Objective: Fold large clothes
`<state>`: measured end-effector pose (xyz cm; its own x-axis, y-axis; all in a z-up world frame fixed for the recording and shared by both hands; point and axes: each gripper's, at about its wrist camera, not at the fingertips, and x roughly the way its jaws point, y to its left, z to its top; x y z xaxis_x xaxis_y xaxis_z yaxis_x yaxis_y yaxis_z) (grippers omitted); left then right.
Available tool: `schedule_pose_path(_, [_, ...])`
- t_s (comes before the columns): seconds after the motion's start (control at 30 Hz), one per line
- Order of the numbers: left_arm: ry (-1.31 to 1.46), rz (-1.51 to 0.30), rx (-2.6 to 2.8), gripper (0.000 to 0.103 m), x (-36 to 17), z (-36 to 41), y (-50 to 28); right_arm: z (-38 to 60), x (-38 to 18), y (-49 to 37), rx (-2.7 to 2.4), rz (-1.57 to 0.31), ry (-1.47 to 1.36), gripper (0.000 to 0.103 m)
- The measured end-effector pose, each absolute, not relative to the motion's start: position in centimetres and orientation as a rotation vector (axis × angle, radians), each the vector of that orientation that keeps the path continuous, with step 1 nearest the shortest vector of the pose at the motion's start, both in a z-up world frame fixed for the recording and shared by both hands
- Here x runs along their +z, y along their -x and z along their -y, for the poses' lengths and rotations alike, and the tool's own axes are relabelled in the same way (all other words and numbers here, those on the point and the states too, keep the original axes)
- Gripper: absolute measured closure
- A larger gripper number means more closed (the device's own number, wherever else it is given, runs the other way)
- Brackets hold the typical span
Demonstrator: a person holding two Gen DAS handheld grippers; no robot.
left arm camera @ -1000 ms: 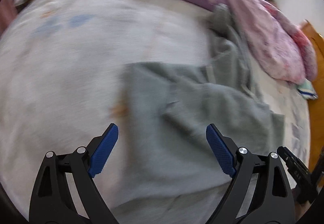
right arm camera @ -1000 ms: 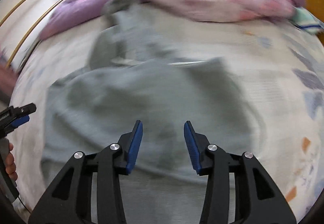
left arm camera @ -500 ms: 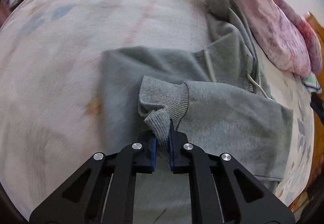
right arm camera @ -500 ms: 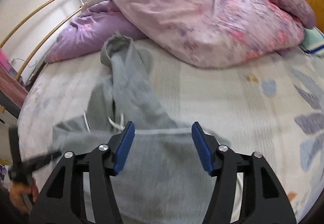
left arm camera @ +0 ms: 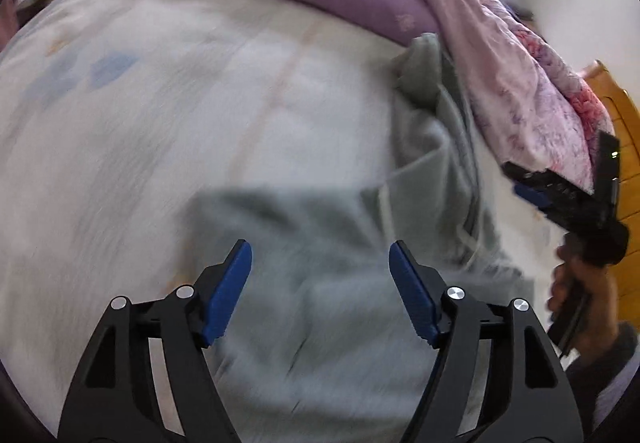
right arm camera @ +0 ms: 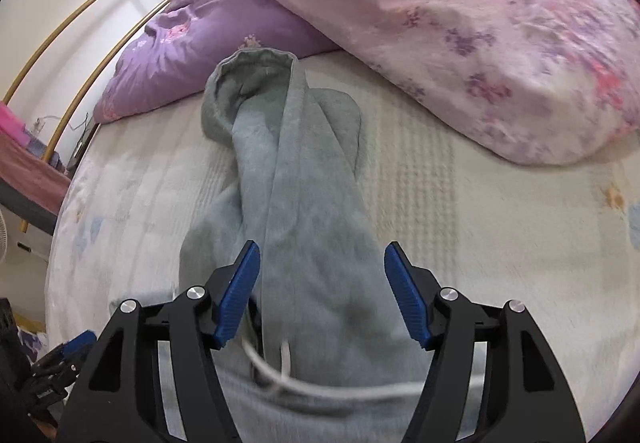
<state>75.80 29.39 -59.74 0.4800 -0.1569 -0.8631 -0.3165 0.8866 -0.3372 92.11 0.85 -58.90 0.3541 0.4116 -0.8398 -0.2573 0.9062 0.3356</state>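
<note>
Item: grey fleece hooded sweatshirt (right arm camera: 316,211), recorded lying on a pale printed bed sheet (right arm camera: 500,227). In the right wrist view the hood (right arm camera: 252,83) was seen at the far end, its opening touching a purple floral pillow (right arm camera: 200,39), while the body ran back beneath the gripper. A white drawcord (right arm camera: 280,375) was noted across the near part of the garment.

Left gripper (left arm camera: 320,283): blue-padded fingers (left arm camera: 228,291) were held wide apart above the blurred grey cloth (left arm camera: 312,283); nothing was gripped. Whether the pads touched the fabric could not be told.

Right gripper (right arm camera: 322,287): fingers were likewise spread apart, straddling the narrow folded upper part of the sweatshirt; nothing was clamped. In the left wrist view the same tool (left arm camera: 568,199) was seen at the right edge, carried in the person's right hand (left arm camera: 580,295).

Adjacent: a pink-and-lilac flowered duvet (right arm camera: 460,23), heaped along the far side of the bed, just beside the hood.
</note>
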Motion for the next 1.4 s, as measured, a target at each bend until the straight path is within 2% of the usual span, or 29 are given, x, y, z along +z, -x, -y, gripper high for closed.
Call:
schedule_pose_path(0.27, [0.494, -1.103, -0.022, 0.03, -62.1, -26.9, -89.2, -1.8, -60.2, -98.3, 0.417, -1.13, -0.241, 0.032])
schedule_pose_path(0.5, [0.4, -1.094, -0.011, 0.028, -61.9, -24.8, -96.5, -3.3, -61.8, -102.0, 0.496, -1.196, -0.283, 0.033])
schedule_pose_path(0.53, [0.412, -1.095, -0.022, 0.028, -61.9, -24.6, -97.1, -3.7, -62.3, -102.3, 0.498, -1.217, -0.251, 0.039])
schedule_pose_path(0.57, [0.403, -1.106, -0.002, 0.027, -62.0, -24.4, -98.1, -3.8, -62.6, -102.4, 0.497, -1.225, -0.225, 0.063])
schedule_pose_path(0.6, [0.384, -1.118, 0.014, 0.027, -62.2, -24.1, -98.9, -3.7, -62.7, -102.6, 0.485, -1.232, -0.208, 0.076])
schedule_pose_path(0.67, [0.347, -1.128, 0.061, 0.027, -62.5, -23.6, -100.2, -2.3, -62.4, -102.4, 0.466, -1.214, -0.209, 0.092])
schedule_pose_path(0.87, [0.288, -1.155, 0.093, 0.027, -63.6, -21.8, -102.3, 3.9, -60.3, -102.0, 0.353, -1.118, -0.196, 0.094])
schedule_pose_path(1.03, [0.184, -1.074, 0.152, 0.027, -62.6, -20.4, -103.4, 8.1, -60.0, -101.6, 0.284, -1.06, -0.226, 0.097])
schedule_pose_path(1.07, [0.159, -1.089, 0.158, 0.029, -63.0, -20.3, -104.0, 9.0, -60.1, -101.7, 0.287, -1.068, -0.25, 0.097])
schedule_pose_path(1.1, [0.141, -1.103, 0.163, 0.04, -63.2, -20.3, -104.3, 9.5, -60.3, -101.6, 0.296, -1.071, -0.278, 0.097])
schedule_pose_path(1.13, [0.13, -1.122, 0.16, 0.046, -63.7, -20.5, -104.6, 9.8, -60.5, -101.7, 0.315, -1.083, -0.306, 0.097])
schedule_pose_path(1.2, [0.165, -1.164, 0.12, 0.077, -64.5, -21.6, -103.8, 9.8, -60.9, -101.7, 0.395, -1.115, -0.385, 0.095])
schedule_pose_path(1.27, [0.204, -1.167, 0.087, 0.083, -64.7, -22.4, -103.4, 9.3, -61.0, -101.6, 0.443, -1.137, -0.456, 0.093])
schedule_pose_path(1.33, [0.226, -1.168, 0.052, 0.089, -64.6, -22.8, -103.3, 8.3, -61.2, -101.8, 0.424, -1.179, -0.458, 0.081])
schedule_pose_path(1.4, [0.232, -1.16, 0.038, 0.093, -64.3, -23.2, -103.2, 7.0, -61.8, -102.2, 0.416, -1.212, -0.449, 0.058])
